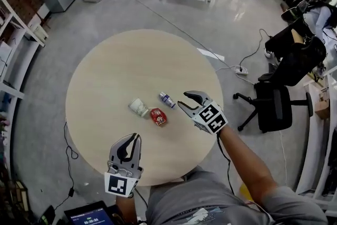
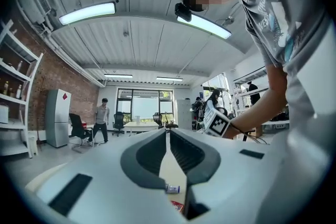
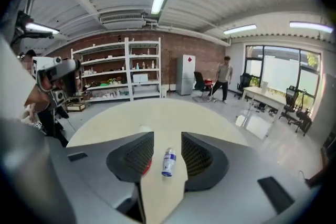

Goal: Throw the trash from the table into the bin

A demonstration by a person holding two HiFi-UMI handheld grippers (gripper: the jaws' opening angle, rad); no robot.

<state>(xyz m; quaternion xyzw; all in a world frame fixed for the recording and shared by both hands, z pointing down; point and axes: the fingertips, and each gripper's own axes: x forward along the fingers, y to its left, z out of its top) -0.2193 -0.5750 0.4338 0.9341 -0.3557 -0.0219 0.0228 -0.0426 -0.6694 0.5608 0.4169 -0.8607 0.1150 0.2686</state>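
Three pieces of trash lie close together near the middle of the one round table [image 1: 105,71]: a small bottle [image 1: 167,100], a red packet [image 1: 158,117] and a crumpled white cup [image 1: 138,107]. The right gripper [image 1: 182,99] is partly open just beside the bottle, which lies untouched ahead of its gap, while the left gripper [image 1: 136,137] sits at the near table edge with its tips together and empty. The head view shows all three pieces, but the left gripper view shows only the bottle and a bit of red through its slit.

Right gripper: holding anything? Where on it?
Nothing held. The right gripper is open; the small bottle lies on the table ahead of it, untouched.
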